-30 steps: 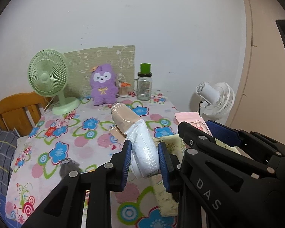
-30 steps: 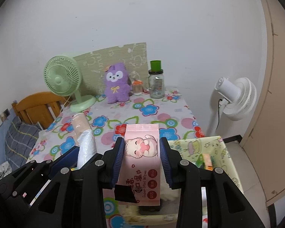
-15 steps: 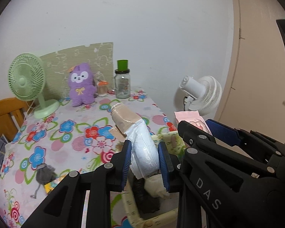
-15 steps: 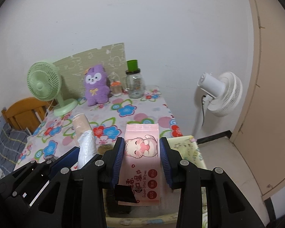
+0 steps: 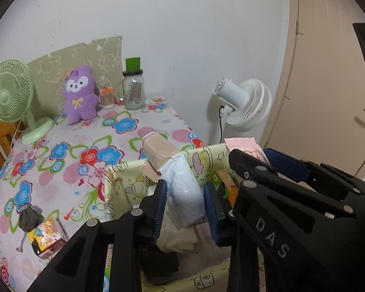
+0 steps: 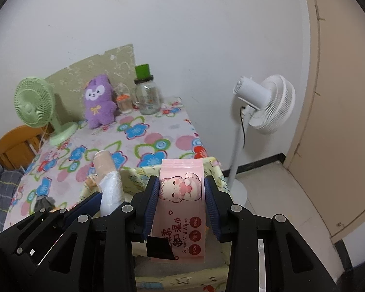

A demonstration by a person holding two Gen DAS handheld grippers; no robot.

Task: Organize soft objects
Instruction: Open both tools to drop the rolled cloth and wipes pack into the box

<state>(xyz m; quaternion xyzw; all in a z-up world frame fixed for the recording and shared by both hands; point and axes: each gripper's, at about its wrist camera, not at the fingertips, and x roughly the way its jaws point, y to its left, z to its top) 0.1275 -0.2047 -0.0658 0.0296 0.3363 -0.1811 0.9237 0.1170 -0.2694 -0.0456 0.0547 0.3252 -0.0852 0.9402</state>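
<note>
Here we hold both items over the yellow fabric bin [image 5: 124, 177]: the left gripper [image 5: 185, 209], its jaws opening, brackets the white wrapped roll [image 5: 185, 192]; the right gripper [image 6: 181, 206] clamps the pink wipes pack [image 6: 182, 209]. Neither is deposited yet; a grey pouch [image 5: 29, 216] remains on the table [image 5: 68, 160].

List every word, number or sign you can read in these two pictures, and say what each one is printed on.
"DAS": white letters on the black frame of the right tongs, seen from the left camera.
"Super Mini Wipes": on the pink wipes pack.
Large red Chinese characters on the same pack: not clearly readable.
Round red badges and the small logo on the pack: too small to read.
Print on the glass jar: too blurred.
Print on the small colourful box: too blurred.
</note>
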